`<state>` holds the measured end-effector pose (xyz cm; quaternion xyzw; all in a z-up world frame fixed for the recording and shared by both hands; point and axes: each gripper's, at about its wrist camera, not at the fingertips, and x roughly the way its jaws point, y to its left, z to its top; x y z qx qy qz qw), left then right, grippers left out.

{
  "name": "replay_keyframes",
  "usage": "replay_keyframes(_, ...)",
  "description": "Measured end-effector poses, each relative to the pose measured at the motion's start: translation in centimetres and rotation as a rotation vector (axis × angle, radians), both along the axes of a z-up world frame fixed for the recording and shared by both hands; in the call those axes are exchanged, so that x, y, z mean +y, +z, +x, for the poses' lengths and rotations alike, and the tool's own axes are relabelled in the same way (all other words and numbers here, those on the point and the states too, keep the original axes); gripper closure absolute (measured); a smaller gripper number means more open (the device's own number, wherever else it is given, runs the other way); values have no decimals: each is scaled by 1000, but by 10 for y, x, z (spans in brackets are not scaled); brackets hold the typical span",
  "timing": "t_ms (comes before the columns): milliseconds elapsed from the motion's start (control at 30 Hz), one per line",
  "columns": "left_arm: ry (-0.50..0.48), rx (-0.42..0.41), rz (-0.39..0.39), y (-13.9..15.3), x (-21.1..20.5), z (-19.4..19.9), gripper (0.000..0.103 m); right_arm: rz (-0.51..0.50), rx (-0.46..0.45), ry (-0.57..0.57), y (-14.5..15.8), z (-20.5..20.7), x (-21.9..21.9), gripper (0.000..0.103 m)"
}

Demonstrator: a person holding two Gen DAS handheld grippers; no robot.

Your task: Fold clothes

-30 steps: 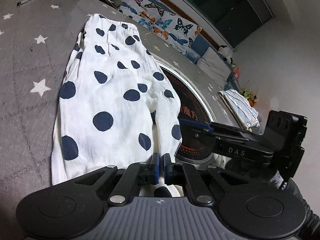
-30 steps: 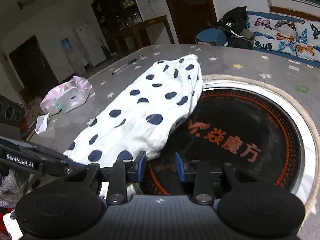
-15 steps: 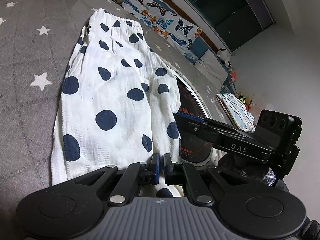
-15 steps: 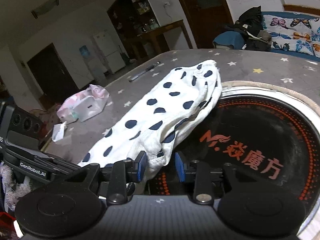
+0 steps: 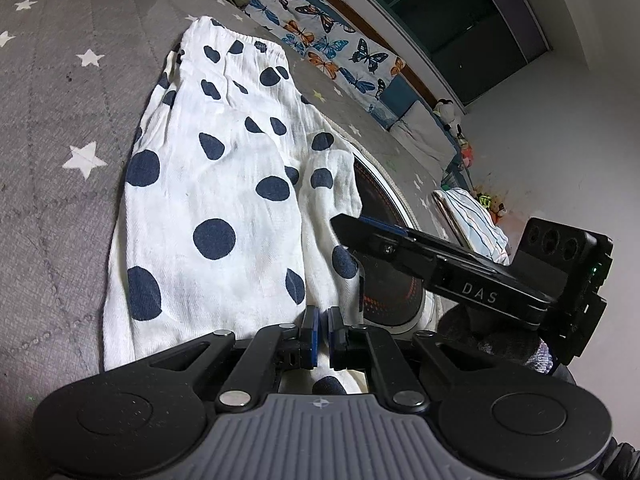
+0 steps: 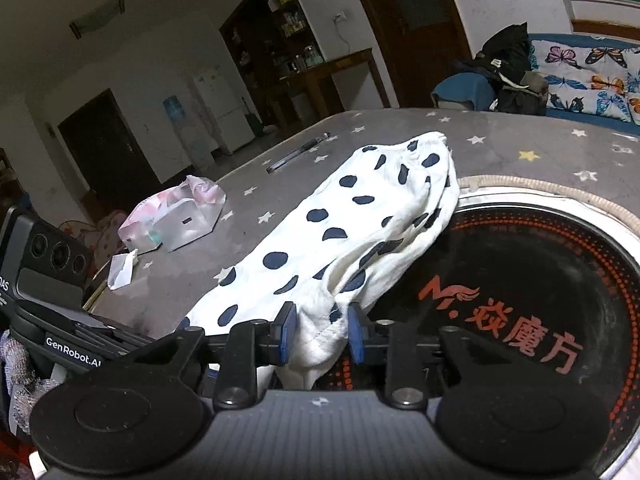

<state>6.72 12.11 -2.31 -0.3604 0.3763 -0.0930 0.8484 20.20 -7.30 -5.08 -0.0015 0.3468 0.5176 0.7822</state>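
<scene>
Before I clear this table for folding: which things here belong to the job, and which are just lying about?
Job:
polka-dot garment
left gripper, shut on its hem
right gripper, open around a leg end

Lying about:
pen
tissue pack
crumpled paper
striped folded cloth

Pretty dim room with plain white walls (image 6: 132,60) and a dark wooden door (image 6: 404,28), plus dark shelving (image 6: 280,32) stuffed with bottles above a wooden side table (image 6: 332,68). A butterfly-print sofa (image 5: 320,40) sits under a dark window (image 5: 460,20), and a white fridge (image 6: 218,104) stands beside a water dispenser (image 6: 176,120).
</scene>
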Motion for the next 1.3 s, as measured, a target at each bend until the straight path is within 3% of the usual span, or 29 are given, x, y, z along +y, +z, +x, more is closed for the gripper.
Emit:
replay_keyframes(67, 1, -4, -1, 0, 0, -1, 96, -6, -6, -8, 2, -1, -1, 95)
replay_keyframes(133, -1, -11, 8, 2, 0, -4, 94, -12, -13, -16, 4, -3, -1, 97)
replay_keyframes(267, -9, -27, 31, 6, 0, -12, 78, -60, -86, -54, 20, -10, -14, 97)
replay_keyframes(467, -15, -47, 77, 12, 1, -26, 79, -195, -130, -119, 8, -10, -17, 97)
replay_keyframes(567, 5, -51, 131, 15, 5, -39, 88, -224, -148, -145, 5, -11, -18, 100)
replay_keyframes(733, 48, -57, 194, 25, 11, -61, 88, -259, -178, -182, 2, -13, -21, 100)
replay_keyframes(867, 77, -83, 237, 36, 9, -76, 88, -199, -149, -172, 13, -19, -25, 97)
replay_keyframes(1100, -22, -136, 295, 48, -17, -80, 87, -248, -178, -56, 9, -44, -7, 90)
replay_keyframes(1300, -30, -125, 325, 48, -15, -88, 87, -288, -202, 42, 6, -66, 8, 86)
